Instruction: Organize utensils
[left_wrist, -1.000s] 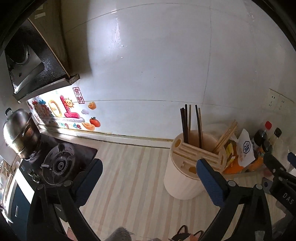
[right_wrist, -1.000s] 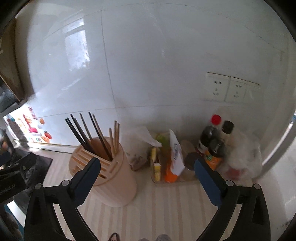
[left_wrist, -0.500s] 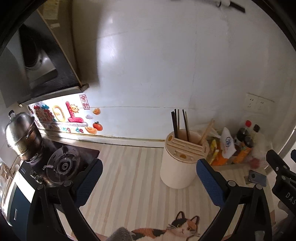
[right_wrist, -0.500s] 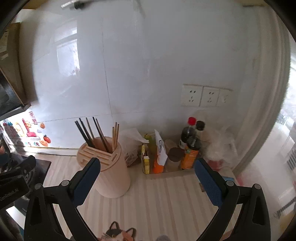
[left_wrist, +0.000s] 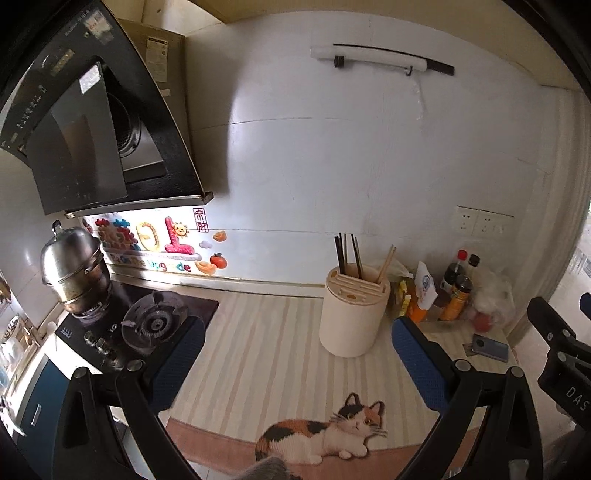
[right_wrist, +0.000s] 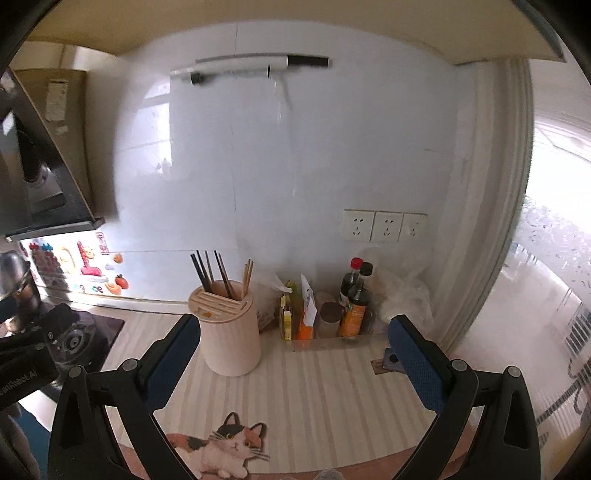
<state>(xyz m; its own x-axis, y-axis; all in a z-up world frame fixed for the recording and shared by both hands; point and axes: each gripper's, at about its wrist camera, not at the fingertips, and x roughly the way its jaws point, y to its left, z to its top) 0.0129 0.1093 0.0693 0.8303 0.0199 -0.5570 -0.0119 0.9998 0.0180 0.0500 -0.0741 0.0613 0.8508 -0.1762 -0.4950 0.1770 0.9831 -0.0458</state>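
A cream round utensil holder (left_wrist: 352, 317) (right_wrist: 231, 332) stands on the striped counter mat near the wall. Dark chopsticks (left_wrist: 347, 253) (right_wrist: 210, 269) and pale wooden chopsticks (left_wrist: 386, 264) (right_wrist: 247, 277) stick up from it. My left gripper (left_wrist: 295, 363) hangs open well in front of the holder, nothing between its blue pads. My right gripper (right_wrist: 295, 358) is open too, back from the holder, empty.
A gas stove (left_wrist: 151, 325) with a steel pot (left_wrist: 74, 266) sits at left under a black range hood (left_wrist: 92, 129). Sauce bottles (right_wrist: 354, 299) and packets (right_wrist: 303, 314) crowd the back right corner. A phone (left_wrist: 487, 347) lies near the counter's right edge. A cat picture (left_wrist: 325, 435) marks the mat's front.
Both grippers have pulled back and up from the holder; it looks smaller now, and the cat picture and counter's front edge have come into view. Both stay open.
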